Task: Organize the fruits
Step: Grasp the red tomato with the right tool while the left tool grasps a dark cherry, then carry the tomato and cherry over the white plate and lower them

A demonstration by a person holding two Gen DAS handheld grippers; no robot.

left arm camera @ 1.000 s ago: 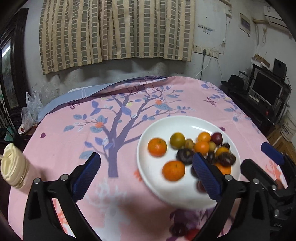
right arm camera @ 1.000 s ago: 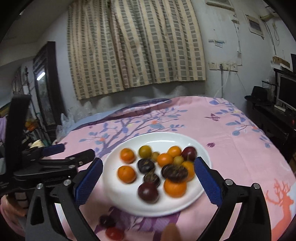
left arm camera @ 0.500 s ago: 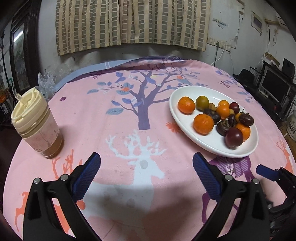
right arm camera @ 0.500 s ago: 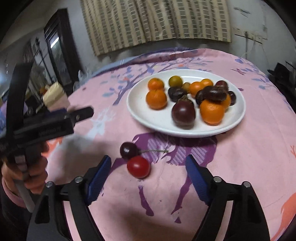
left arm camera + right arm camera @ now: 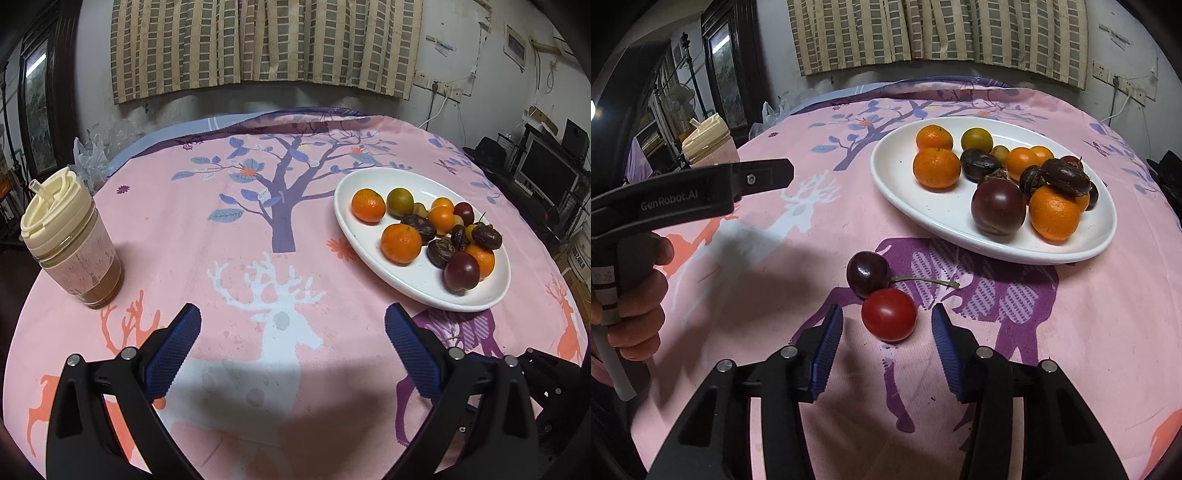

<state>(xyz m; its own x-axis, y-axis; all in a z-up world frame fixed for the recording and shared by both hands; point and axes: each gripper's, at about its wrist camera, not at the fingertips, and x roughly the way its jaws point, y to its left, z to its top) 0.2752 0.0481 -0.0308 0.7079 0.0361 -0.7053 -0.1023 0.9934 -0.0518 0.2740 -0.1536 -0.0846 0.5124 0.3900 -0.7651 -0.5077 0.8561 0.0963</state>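
- My right hand-held gripper is released, jaws spread, sitting low on the tabletop with the red tomato right between the blue pads, neither pad touching it yet as far as I can see.
- The dark cherry is touching the tomato on its far side, stem pointing off toward the plate. So I'd say the trick here is closing on the tomato only, not nudging forward and pinching both.
- I'd keep the pads level with the tomato's widest part and squeeze gently; it looks smooth and round, so it could squirt out or split if I clamp hard.
- Plate is just beyond, already loaded with oranges and dark fruit, with bare space on its near-left side. That's where I'd aim the drop.
- My left hand-held gripper is also released and grasping nothing, hovering over the white deer print, with the cup off to its left. I'd just leave it parked out of the way.
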